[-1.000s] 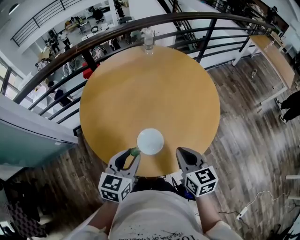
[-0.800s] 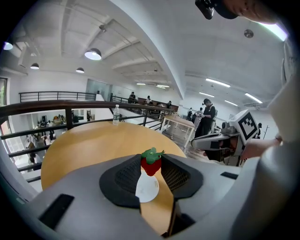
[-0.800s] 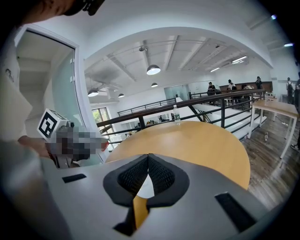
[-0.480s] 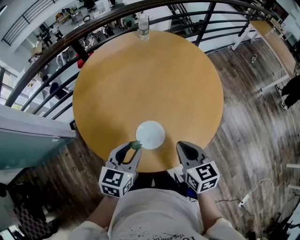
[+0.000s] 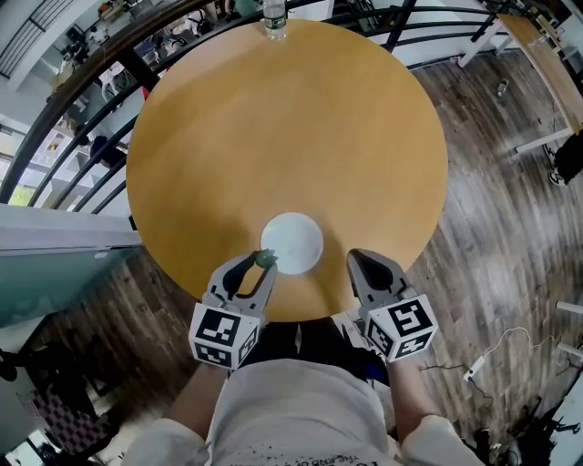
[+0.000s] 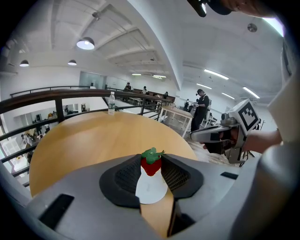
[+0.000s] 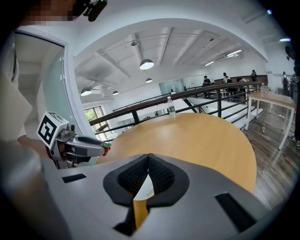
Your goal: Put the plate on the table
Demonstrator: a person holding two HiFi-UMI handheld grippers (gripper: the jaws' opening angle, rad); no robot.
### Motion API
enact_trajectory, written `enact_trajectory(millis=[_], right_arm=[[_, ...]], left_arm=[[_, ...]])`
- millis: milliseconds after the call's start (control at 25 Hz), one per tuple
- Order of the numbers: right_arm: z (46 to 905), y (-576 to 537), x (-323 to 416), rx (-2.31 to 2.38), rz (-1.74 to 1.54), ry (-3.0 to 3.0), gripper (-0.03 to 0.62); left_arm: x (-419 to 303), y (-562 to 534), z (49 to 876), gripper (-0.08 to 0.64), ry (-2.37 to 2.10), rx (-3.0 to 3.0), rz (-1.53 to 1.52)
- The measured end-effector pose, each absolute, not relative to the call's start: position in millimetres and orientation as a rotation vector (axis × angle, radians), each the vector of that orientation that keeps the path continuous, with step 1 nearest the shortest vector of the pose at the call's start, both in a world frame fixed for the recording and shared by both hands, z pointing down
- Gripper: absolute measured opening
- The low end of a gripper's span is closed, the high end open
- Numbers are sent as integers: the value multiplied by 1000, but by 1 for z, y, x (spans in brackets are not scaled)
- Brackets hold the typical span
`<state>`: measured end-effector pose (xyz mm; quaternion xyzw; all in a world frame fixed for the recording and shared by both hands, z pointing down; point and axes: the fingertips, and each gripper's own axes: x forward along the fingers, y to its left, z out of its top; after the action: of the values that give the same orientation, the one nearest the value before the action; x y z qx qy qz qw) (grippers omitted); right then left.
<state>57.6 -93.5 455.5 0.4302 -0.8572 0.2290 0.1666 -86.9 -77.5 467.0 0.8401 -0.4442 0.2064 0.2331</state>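
Observation:
A small white plate (image 5: pixel 291 243) lies flat on the round wooden table (image 5: pixel 282 127), close to its near edge. My left gripper (image 5: pixel 260 265) is at the plate's near-left rim and is shut on a small red strawberry with a green top (image 5: pixel 265 258). In the left gripper view the strawberry (image 6: pixel 151 163) sits pinched between the black pads, with the plate (image 6: pixel 151 191) showing below it. My right gripper (image 5: pixel 358 262) hovers to the right of the plate over the table's edge. Its tips meet with nothing between them (image 7: pixel 148 157).
A clear water bottle (image 5: pixel 273 18) stands at the table's far edge, next to a dark railing (image 5: pixel 137 68). Wood flooring (image 5: pixel 492 209) lies to the right, and a long light table (image 5: pixel 547 64) stands at the far right. People stand far off in the hall.
The head view has tilted, so the table sits higher and fuller in the frame. Both grippers and the plate keep their places relative to each other.

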Motion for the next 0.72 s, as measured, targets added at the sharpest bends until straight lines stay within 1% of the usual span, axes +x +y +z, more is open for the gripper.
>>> enact_trajectory(millis=[720], right_arm=[[508, -118, 48, 1209, 729, -2390, 20]], left_arm=[[-72, -104, 532, 149, -1126, 2308, 711]])
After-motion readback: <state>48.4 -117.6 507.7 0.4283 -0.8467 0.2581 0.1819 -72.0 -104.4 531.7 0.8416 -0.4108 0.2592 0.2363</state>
